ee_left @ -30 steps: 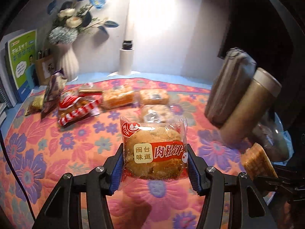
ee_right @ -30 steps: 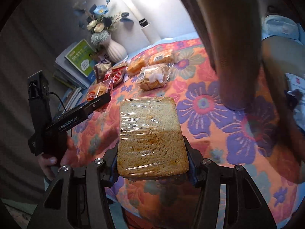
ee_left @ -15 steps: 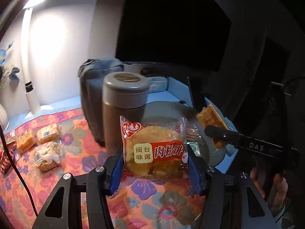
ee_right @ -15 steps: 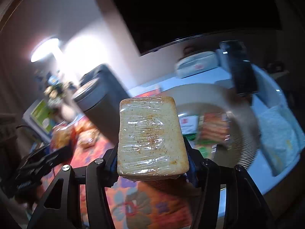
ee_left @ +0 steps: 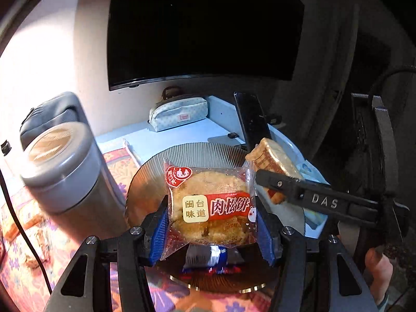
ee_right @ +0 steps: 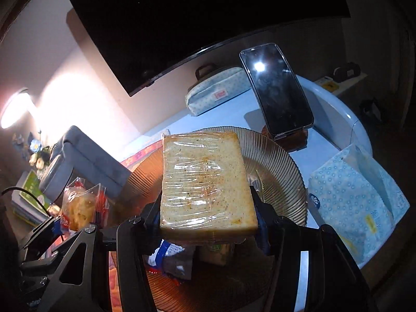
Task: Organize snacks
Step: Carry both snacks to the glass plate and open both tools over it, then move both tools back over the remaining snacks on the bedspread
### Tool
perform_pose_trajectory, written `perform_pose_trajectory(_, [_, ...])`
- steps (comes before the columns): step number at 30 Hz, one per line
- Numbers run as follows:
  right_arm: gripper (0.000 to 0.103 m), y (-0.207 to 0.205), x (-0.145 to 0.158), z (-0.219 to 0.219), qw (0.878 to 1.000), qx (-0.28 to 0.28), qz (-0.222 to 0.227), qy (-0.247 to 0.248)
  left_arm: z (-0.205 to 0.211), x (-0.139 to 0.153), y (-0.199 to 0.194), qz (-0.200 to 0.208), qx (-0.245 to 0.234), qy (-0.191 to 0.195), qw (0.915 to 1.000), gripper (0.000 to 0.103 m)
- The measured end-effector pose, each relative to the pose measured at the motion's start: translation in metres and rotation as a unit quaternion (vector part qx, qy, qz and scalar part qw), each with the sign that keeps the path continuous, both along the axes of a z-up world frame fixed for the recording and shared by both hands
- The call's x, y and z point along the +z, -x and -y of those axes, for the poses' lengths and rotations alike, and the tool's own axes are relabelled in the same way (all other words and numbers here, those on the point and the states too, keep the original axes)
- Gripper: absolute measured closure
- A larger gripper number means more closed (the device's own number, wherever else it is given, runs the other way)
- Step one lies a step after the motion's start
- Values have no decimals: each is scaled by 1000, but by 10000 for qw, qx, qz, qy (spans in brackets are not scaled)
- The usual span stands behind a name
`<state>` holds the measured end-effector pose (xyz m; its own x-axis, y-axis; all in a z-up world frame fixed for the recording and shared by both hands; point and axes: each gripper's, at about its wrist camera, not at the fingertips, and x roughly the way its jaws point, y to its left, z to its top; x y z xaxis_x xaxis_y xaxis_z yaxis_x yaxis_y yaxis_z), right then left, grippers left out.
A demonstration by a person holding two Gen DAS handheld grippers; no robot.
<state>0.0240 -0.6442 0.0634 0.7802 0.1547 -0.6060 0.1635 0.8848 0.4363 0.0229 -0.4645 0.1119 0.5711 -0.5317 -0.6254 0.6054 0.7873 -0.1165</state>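
Left gripper (ee_left: 212,223) clamps a pork floss cake (ee_left: 212,208), right gripper (ee_right: 208,213) clamps wrapped toast (ee_right: 205,182); both hover over the ribbed plate (ee_right: 280,166). Few packets (ee_right: 169,257) already on plate. More snacks (ee_left: 23,223) at 9 o'clock on cloth, approx. halfway.

Left tool (ee_left: 211,230) gripping pork-floss cake packet (ee_left: 210,205), above ribbed plate (ee_left: 197,153)

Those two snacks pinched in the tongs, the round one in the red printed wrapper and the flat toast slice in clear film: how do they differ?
The round pastry in the red printed wrapper is domed and labelled; the flat toast slice in clear film is rectangular, with no label showing. The pastry's packet is loose and crinkled; the toast's film clings tight. Both are pinched at the sides, by the left tongs and right tongs, above the ribbed glass plate.
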Motion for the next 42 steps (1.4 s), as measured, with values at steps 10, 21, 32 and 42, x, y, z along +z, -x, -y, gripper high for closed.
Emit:
perform_pose_trajectory(10, [43, -20, -15, 4, 9993, 171, -182, -286, 5, -7, -15, 107, 218, 40, 9997, 34])
perform_pose_trajectory(21, [41, 6, 6, -4, 9992, 276, 239, -157, -19, 11, 11, 309, 5, 216, 9993, 34])
perform_pose_trajectory(32, [41, 33, 30, -75, 9944, 899, 538, 162, -135, 40, 33, 669, 840, 449, 9932, 34])
perform_pose_trajectory(42, [41, 32, 45, -197, 9744, 2017, 685, 712, -273, 33, 29, 644, 2174, 571, 9723, 33])
